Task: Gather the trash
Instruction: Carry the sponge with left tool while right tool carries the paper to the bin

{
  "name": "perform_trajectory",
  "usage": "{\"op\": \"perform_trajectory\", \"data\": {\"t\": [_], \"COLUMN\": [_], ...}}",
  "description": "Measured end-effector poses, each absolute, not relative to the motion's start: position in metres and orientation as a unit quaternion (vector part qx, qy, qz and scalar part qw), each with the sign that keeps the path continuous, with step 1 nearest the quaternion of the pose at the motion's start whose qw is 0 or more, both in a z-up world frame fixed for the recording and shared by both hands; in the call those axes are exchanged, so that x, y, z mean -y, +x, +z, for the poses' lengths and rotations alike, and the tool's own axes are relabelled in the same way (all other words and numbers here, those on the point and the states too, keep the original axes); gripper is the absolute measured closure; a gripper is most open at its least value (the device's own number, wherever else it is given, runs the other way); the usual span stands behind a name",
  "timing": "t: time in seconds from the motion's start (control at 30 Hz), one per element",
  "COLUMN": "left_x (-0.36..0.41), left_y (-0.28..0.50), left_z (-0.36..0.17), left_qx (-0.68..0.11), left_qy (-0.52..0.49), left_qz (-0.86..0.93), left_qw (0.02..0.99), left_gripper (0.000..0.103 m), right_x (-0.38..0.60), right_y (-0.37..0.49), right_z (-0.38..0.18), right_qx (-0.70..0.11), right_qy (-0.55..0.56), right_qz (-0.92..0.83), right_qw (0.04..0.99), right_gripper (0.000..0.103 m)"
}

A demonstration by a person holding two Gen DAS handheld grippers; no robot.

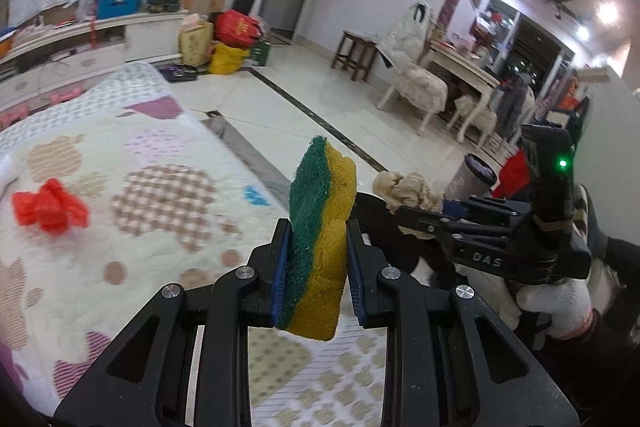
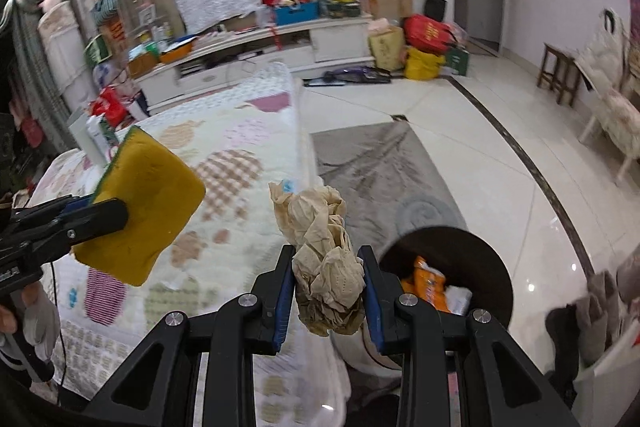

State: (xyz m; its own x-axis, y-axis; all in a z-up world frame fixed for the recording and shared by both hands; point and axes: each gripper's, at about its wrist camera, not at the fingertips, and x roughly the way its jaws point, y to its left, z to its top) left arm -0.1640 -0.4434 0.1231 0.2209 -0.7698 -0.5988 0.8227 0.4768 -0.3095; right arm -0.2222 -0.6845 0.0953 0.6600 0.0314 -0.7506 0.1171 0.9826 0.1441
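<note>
Left gripper clamps green-and-yellow sponge; edges worn.

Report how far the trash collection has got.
Done: the bin already holds an orange wrapper and other scraps. In hand: the left gripper clamps a sponge and the right gripper clamps a crumpled tissue; neither is over the bin's opening yet. Left: a red plastic scrap lies on the quilt.

Right tongs pinch crumpled tissue beside the trash bin, above the quilt.
</note>
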Motion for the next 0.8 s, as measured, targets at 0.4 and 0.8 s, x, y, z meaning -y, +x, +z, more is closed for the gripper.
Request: {"op": "perform_trajectory", "data": {"t": [0.4, 0.8], "left_x": [0.504, 0.571], "left_y": [-0.18, -0.175], "left_z": [0.103, 0.071], "left_qx": [-0.387, -0.428], "left_qy": [0.054, 0.047], "left_qz": [-0.533, -0.535], "left_qw": [0.75, 0.727], "left_gripper": [0.079, 0.079], "right_x": [0.733, 0.78], "right_y": [-0.24, -0.24], "right_z": [0.07, 0.024], "right_qx": [-0.421, -0.447], "right_qy": [0.126, 0.174], "right_qz": [-0.061, -0.094], "right_qw": [0.896, 0.872], "right_gripper": [0.073, 0.073]}}
